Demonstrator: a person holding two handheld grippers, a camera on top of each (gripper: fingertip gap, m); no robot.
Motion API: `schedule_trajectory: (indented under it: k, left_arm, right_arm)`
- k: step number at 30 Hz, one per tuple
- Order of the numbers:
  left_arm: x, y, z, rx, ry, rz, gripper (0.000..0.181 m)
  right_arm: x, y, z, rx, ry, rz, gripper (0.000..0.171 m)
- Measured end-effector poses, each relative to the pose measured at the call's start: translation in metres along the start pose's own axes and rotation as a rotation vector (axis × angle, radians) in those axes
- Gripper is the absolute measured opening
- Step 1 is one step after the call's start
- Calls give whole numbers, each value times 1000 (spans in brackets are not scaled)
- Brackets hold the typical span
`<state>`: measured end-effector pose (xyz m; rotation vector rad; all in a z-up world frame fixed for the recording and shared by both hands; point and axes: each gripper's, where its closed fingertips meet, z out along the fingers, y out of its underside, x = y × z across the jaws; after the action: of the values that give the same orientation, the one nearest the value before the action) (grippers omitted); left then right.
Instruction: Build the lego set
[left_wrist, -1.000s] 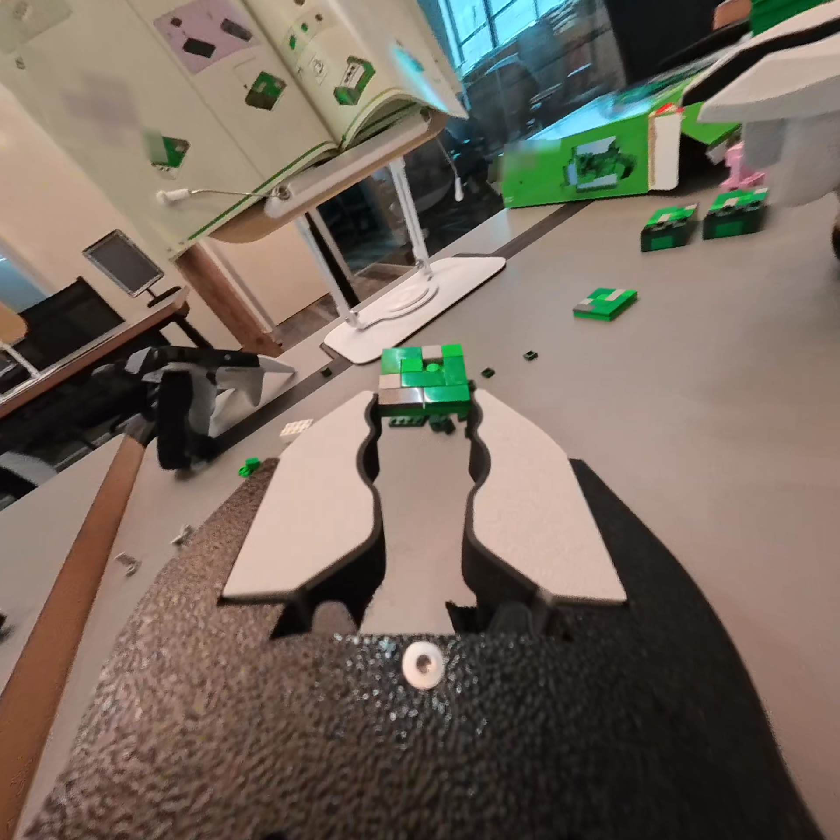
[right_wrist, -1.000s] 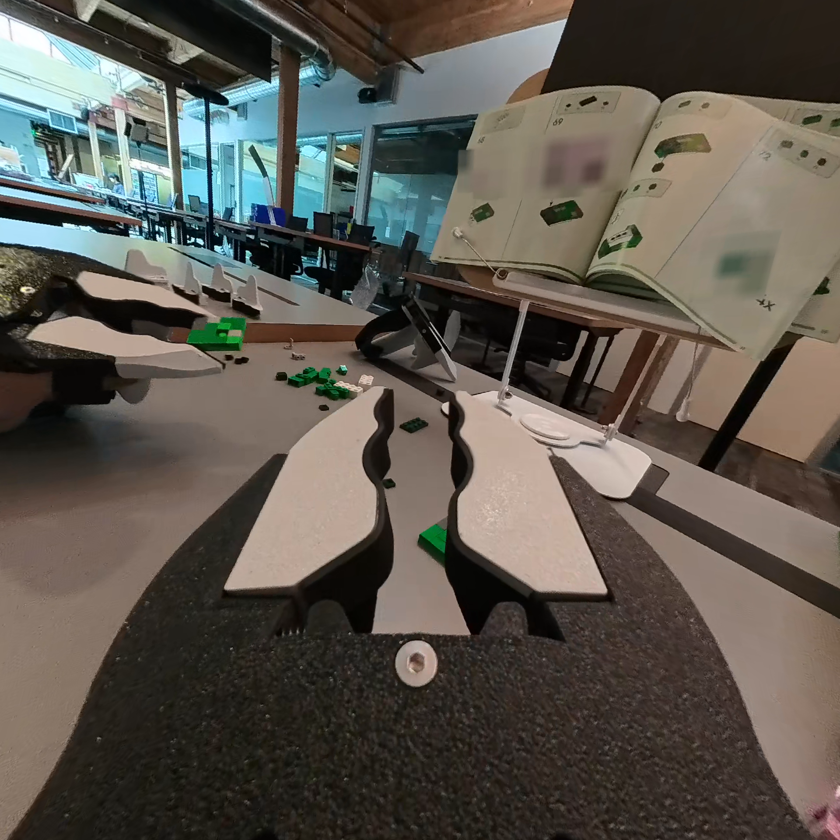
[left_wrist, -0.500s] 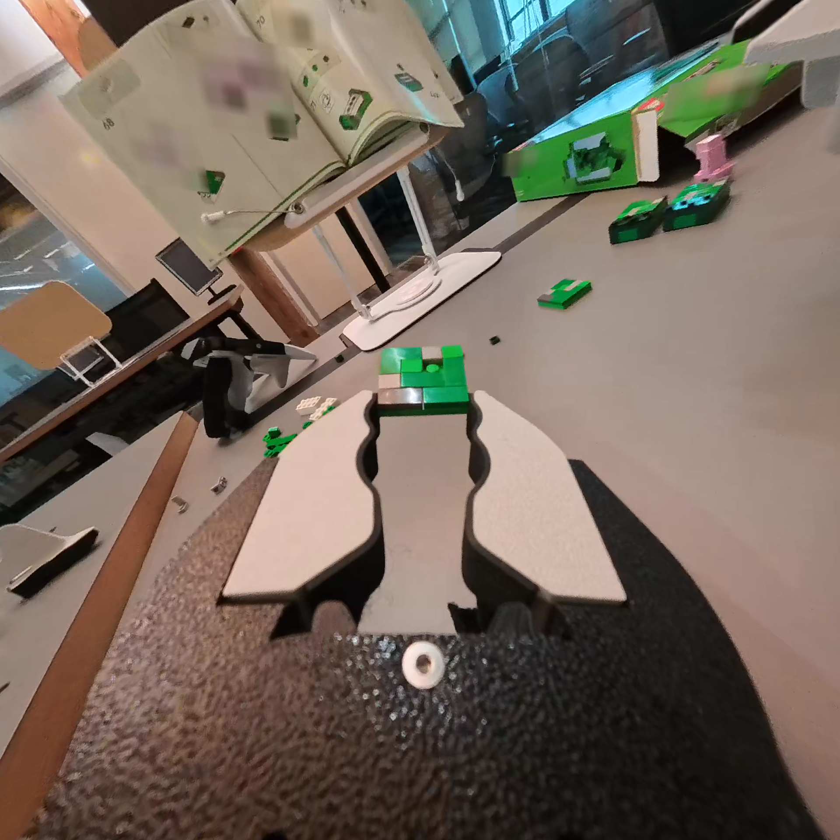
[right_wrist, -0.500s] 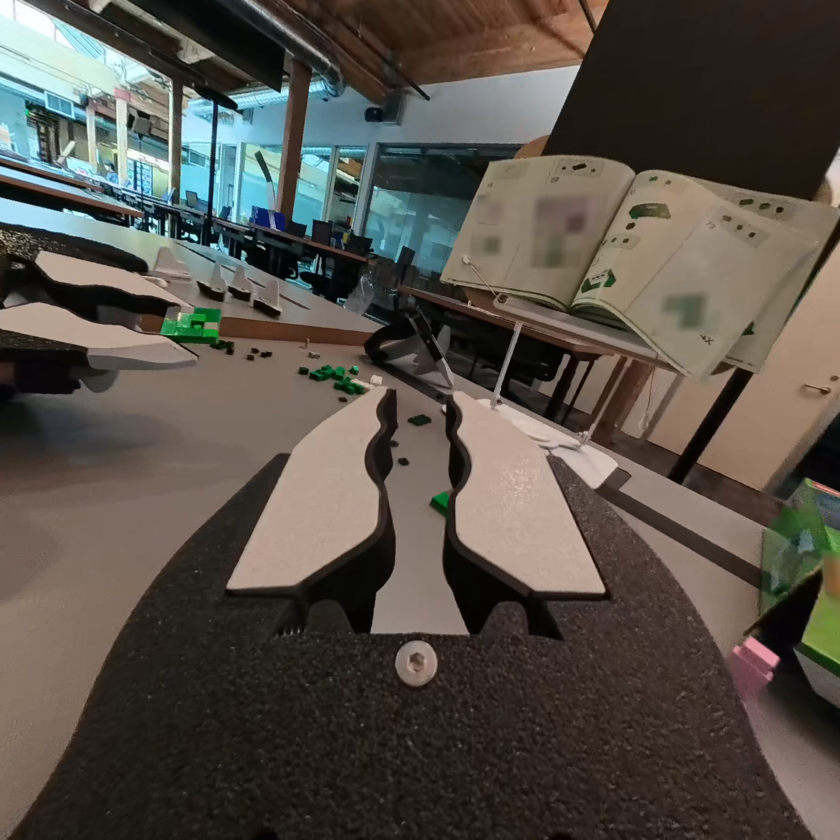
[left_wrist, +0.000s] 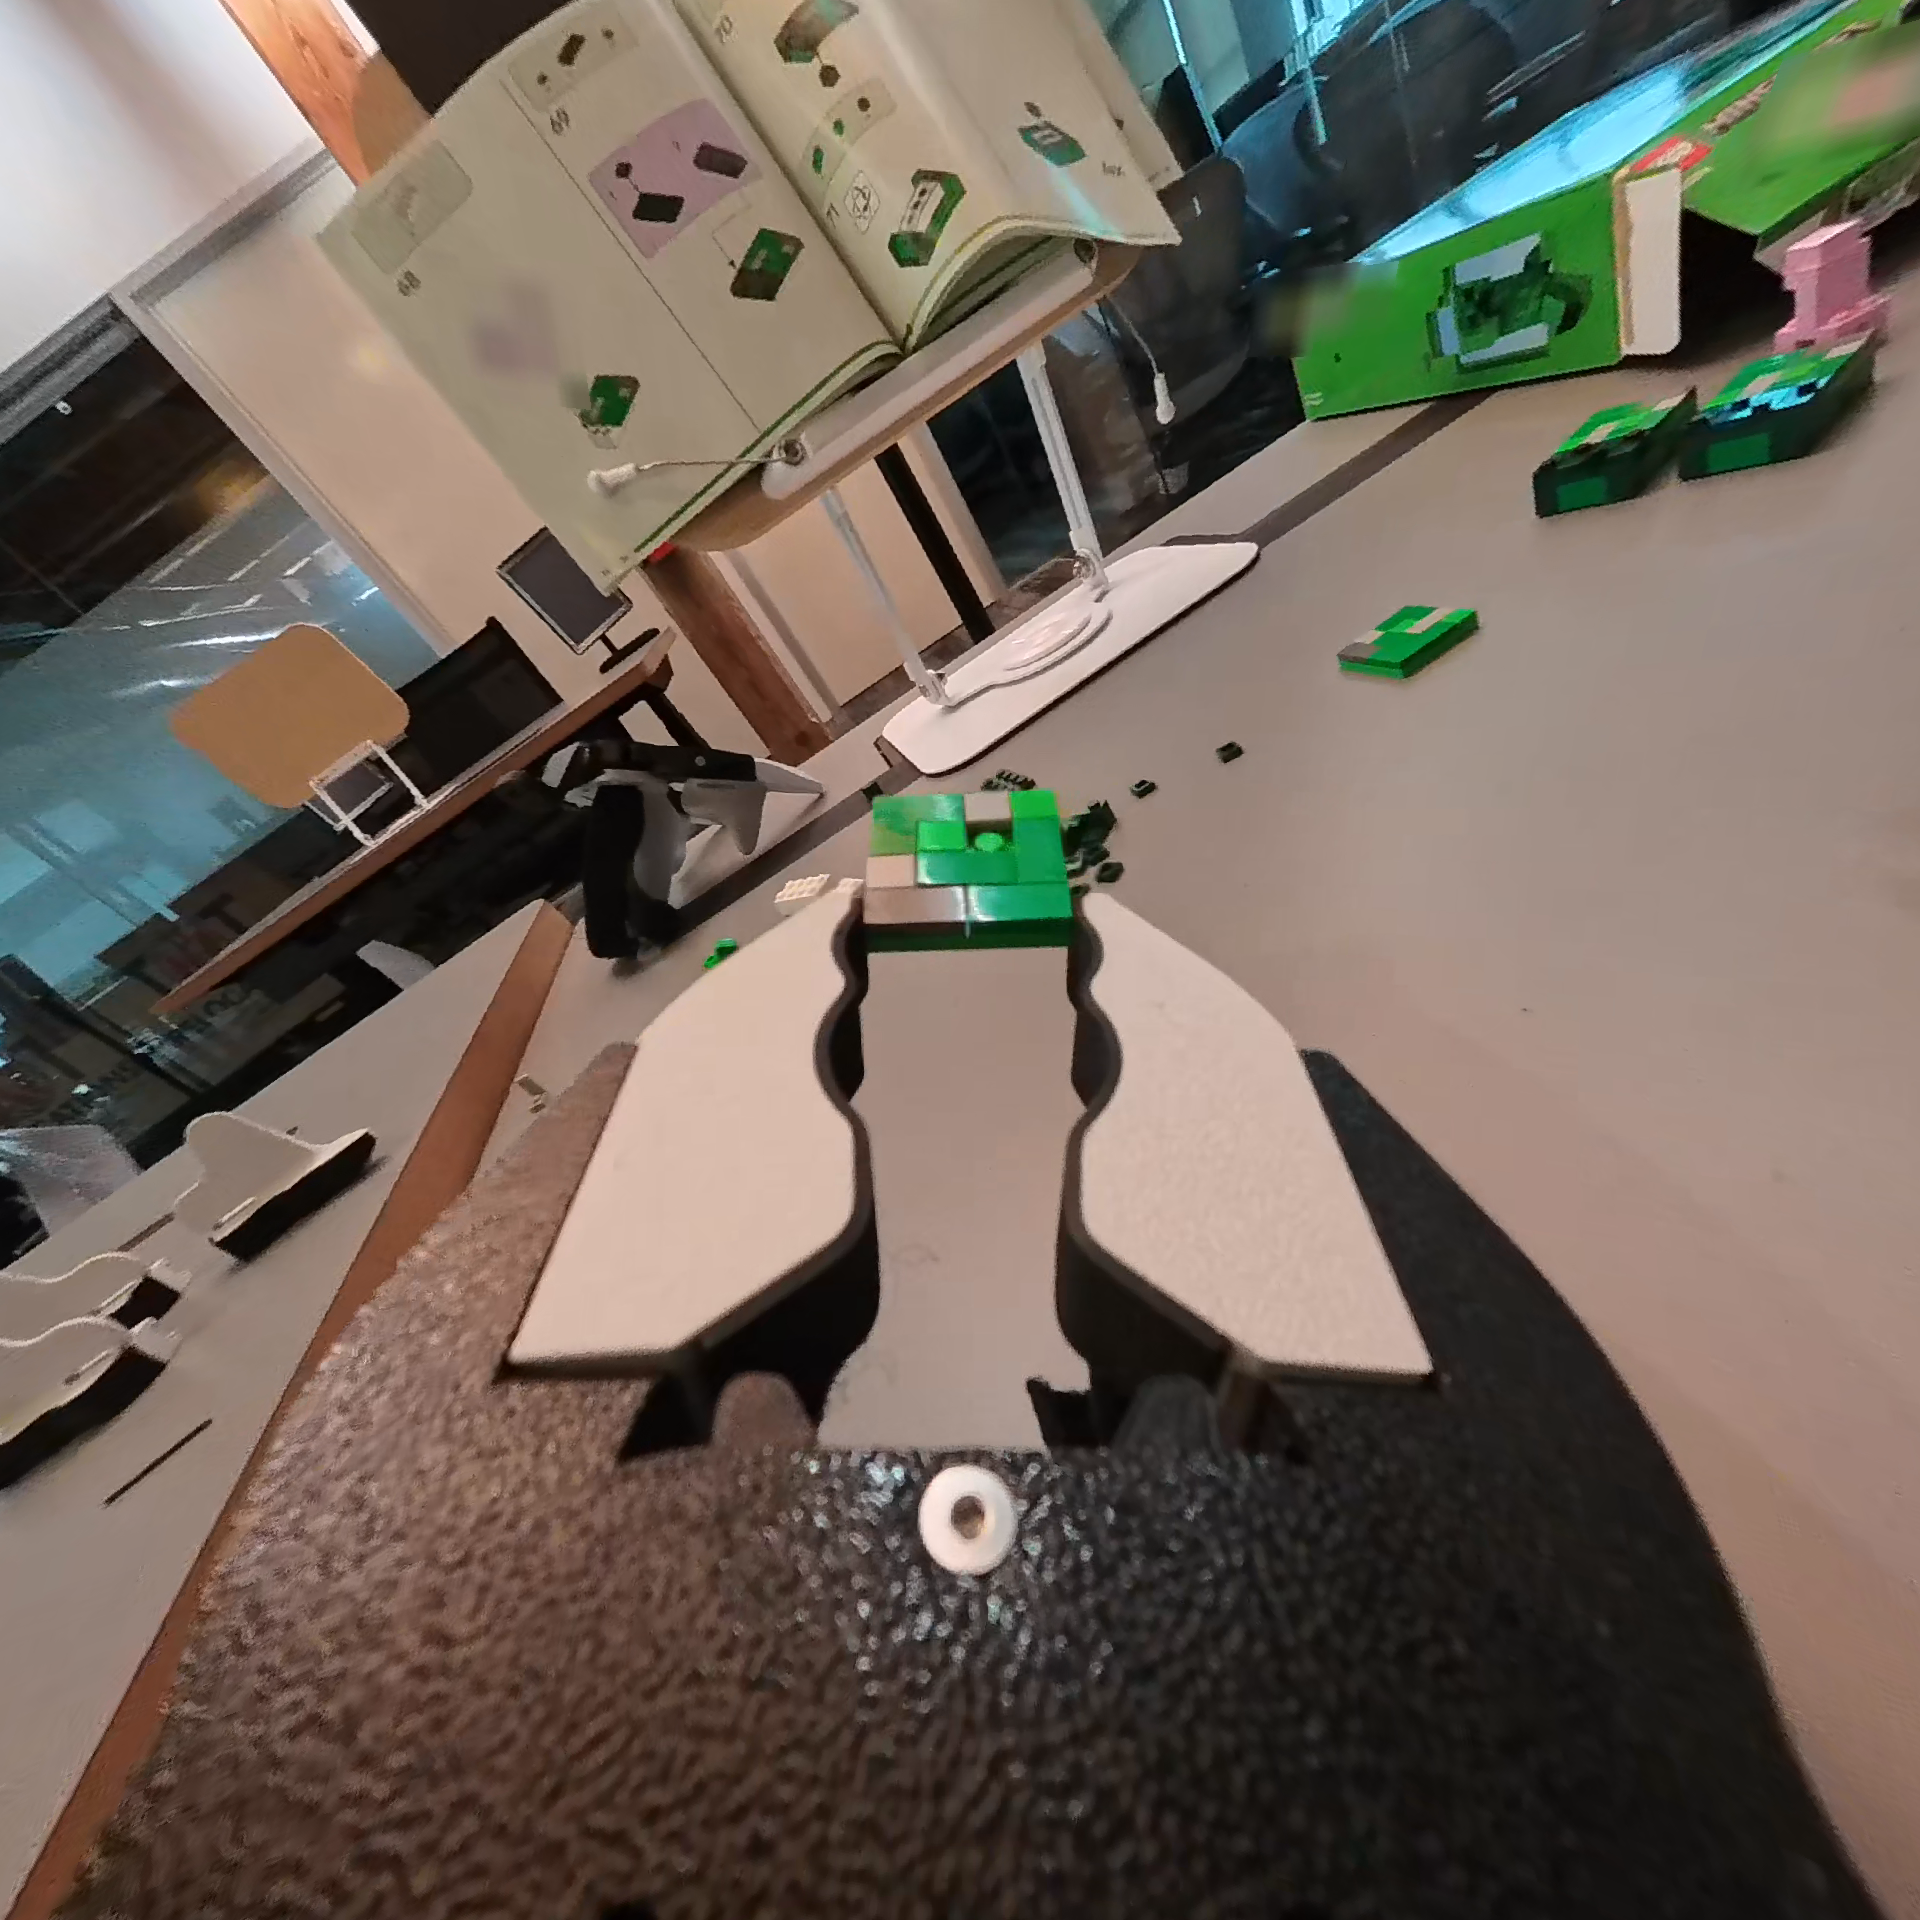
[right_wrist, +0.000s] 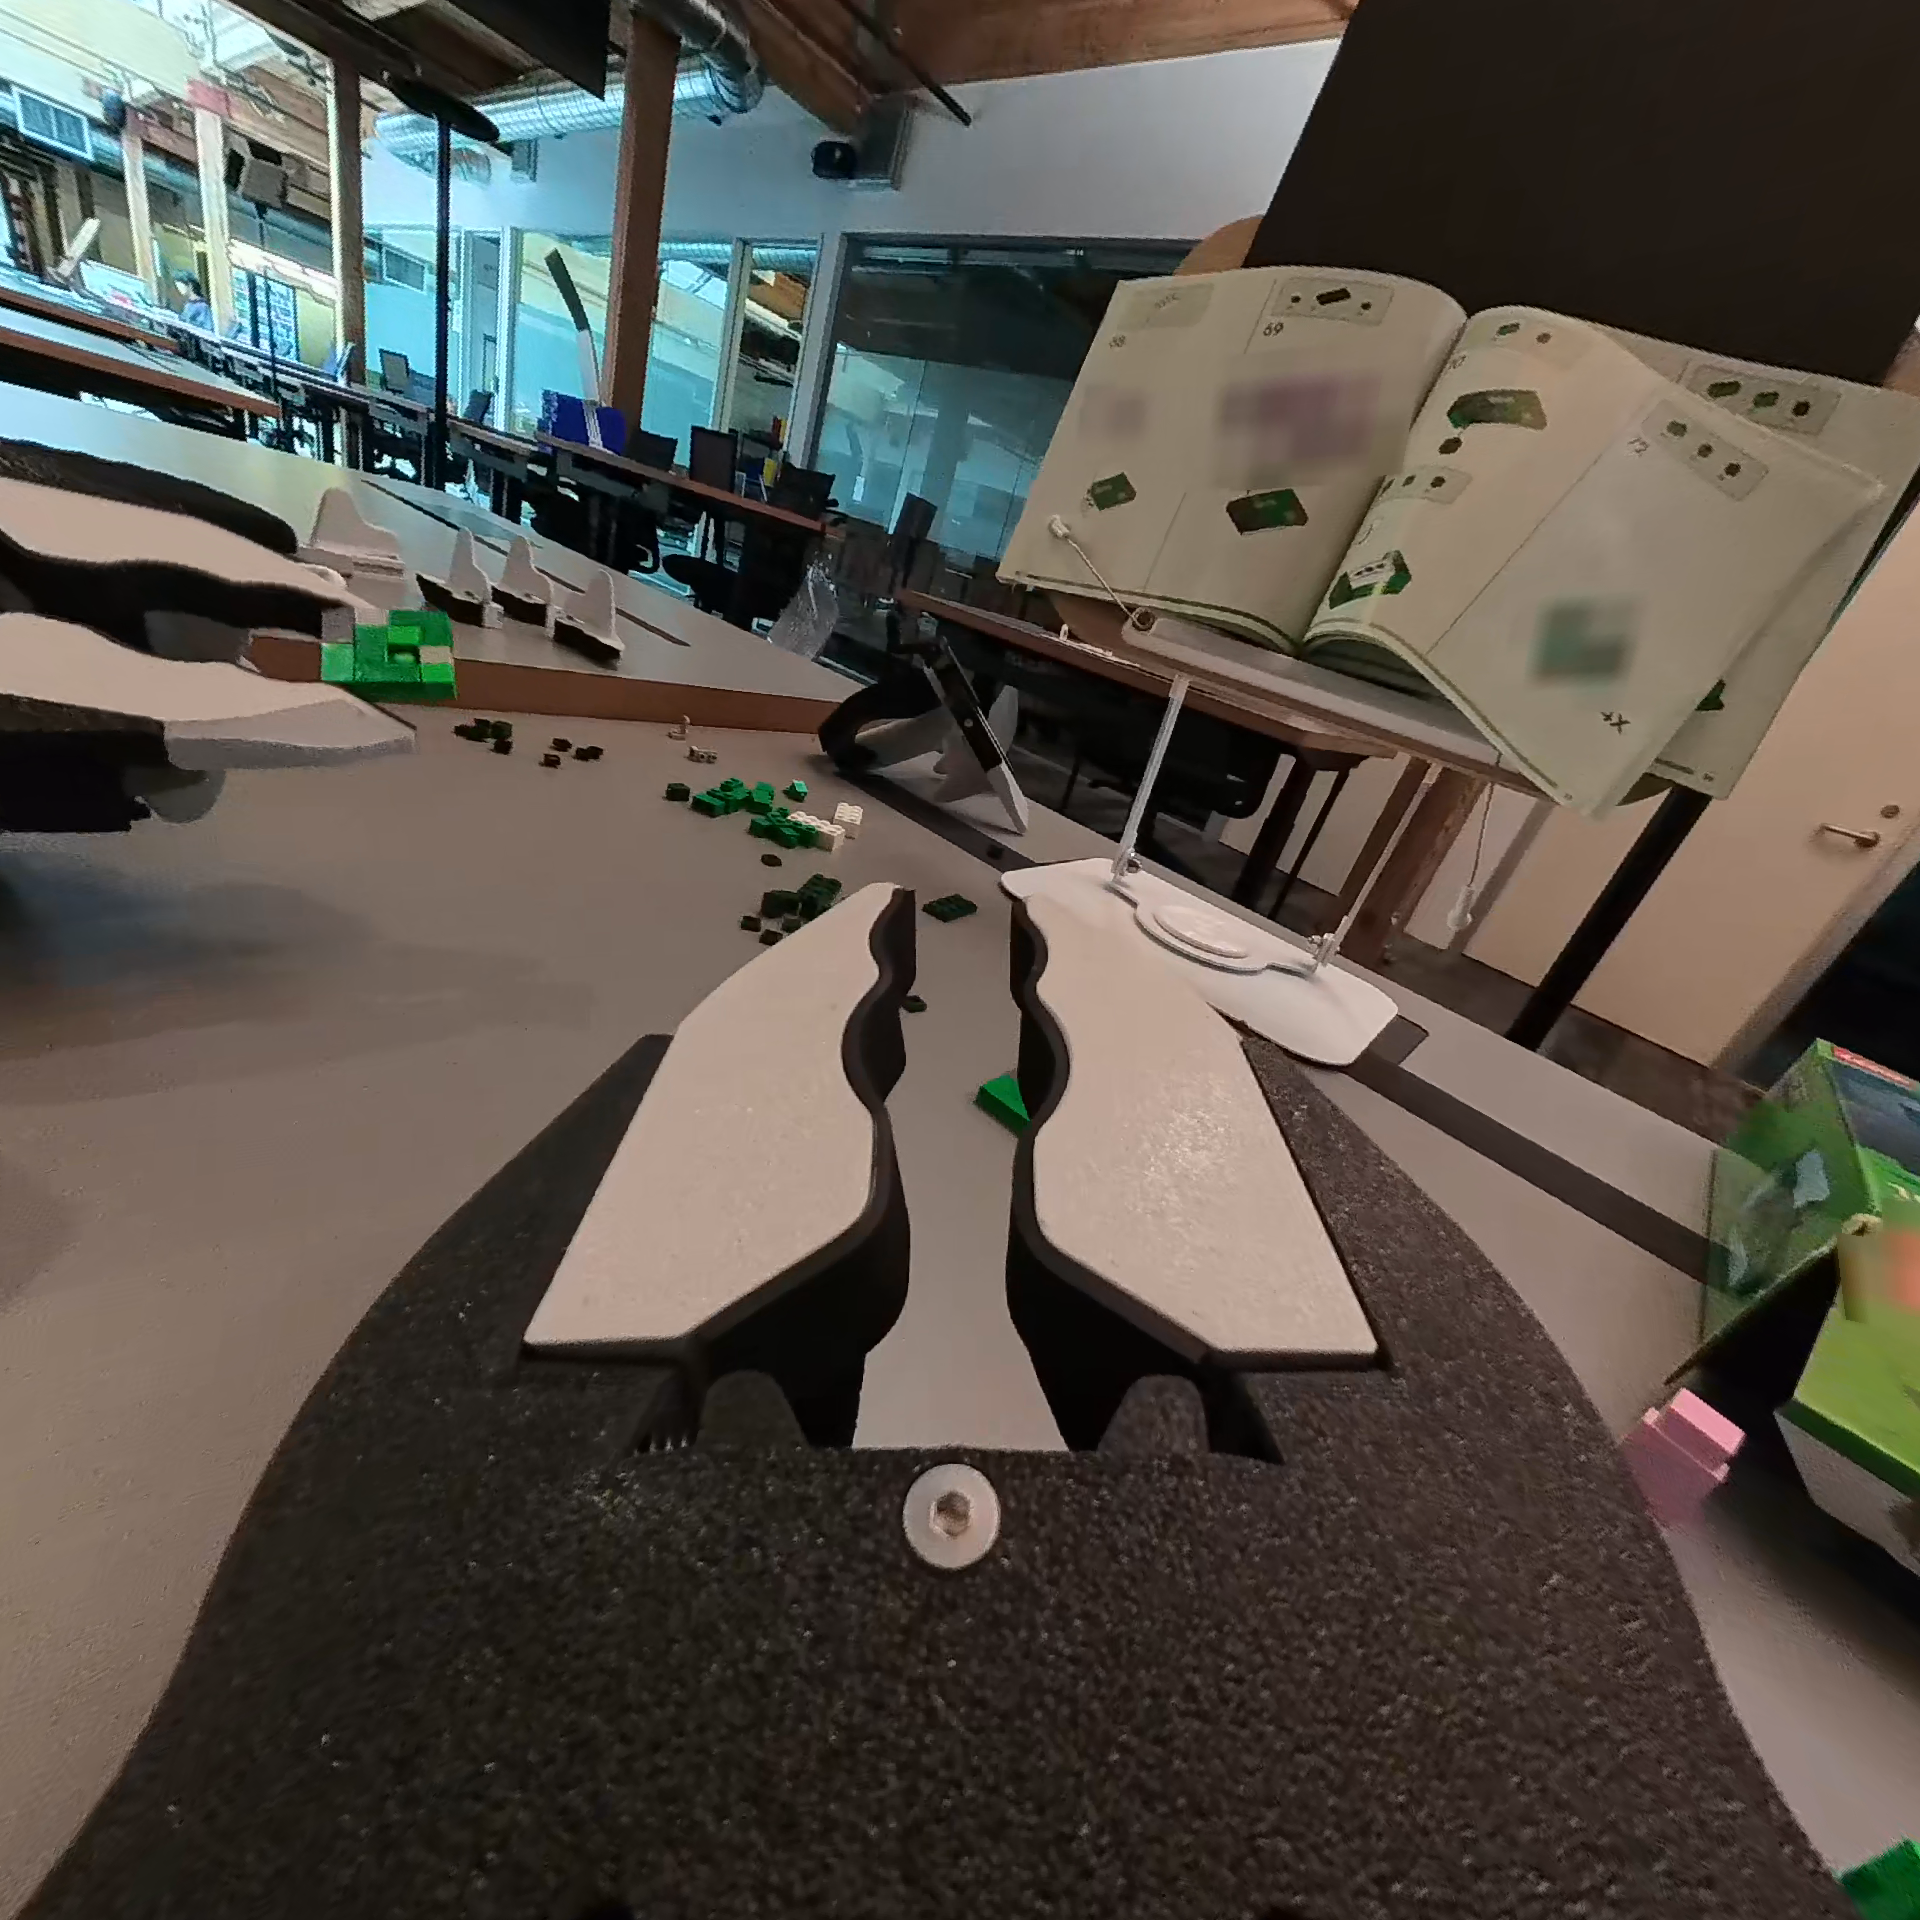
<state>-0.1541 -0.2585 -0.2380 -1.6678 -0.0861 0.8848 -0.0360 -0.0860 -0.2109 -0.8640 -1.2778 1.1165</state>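
Observation:
My left gripper (left_wrist: 966, 914) is shut on a flat green and grey lego assembly (left_wrist: 971, 868), gripped by its near edge and held above the grey table (left_wrist: 1507, 1039). In the right wrist view the same gripper (right_wrist: 374, 675) shows at far left with the assembly (right_wrist: 390, 655) sticking out of its tips. My right gripper (right_wrist: 961, 899) is slightly open and empty, low over the table. A small green plate (right_wrist: 1003, 1101) lies on the table below its gap. Loose green, dark and white bricks (right_wrist: 779, 810) lie scattered ahead of it.
An open instruction booklet (left_wrist: 790, 239) rests on a white stand (left_wrist: 1081, 644) at the table's back. A green box (left_wrist: 1475, 312), two dark green sub-builds (left_wrist: 1704, 426), a pink figure (left_wrist: 1829, 281) and a flat green plate build (left_wrist: 1408, 642) sit at right. A black and white device (left_wrist: 665, 831) stands at left. The left gripper's tips are roughly 20 cm from the right gripper's. To the flat green plate build (left_wrist: 1408, 642): right tips about 15 cm, left tips about 20 cm.
My left gripper has kept hold of the assembly while swinging and lifting, so the booklet and left desks come more into view. My right gripper has turned right; the green box now shows.

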Motion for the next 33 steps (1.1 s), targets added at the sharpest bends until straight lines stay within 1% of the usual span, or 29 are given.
schedule_trajectory:
  k: [4, 8, 11, 13, 15, 20, 25, 30, 33]
  left_arm:
    - [-12, -8, -12, 23, -123, 46, 36]
    - [-10, -8, -19, 1, -158, 87, 36]
    - [2, -3, -18, -41, -115, 130, 36]
    - [11, 8, -14, -114, -68, 175, 36]
    - [15, 13, -15, -154, -56, 204, 36]
    - [19, 13, -26, -167, -52, 176, 36]
    - [13, 17, -33, -180, -66, 144, 36]
    - [15, 14, -44, -162, -34, 99, 36]
    - [10, 16, -55, -188, -2, 126, 36]
  right_arm:
    - [-6, -2, -7, 3, -15, 8, 16]
    - [-12, -4, -18, -4, -28, 36, 16]
    - [-14, -6, -30, -9, -4, 43, 15]
    - [-15, -8, -39, -12, 14, 46, 12]
    - [-12, -6, -47, -38, 46, 59, 11]
    - [-2, -8, -67, -42, 128, 81, 11]
    - [1, -8, -73, -50, 160, 75, 11]
    - [-1, -7, -75, -58, 160, 61, 11]
    - [-4, -9, -80, -57, 152, 59, 11]
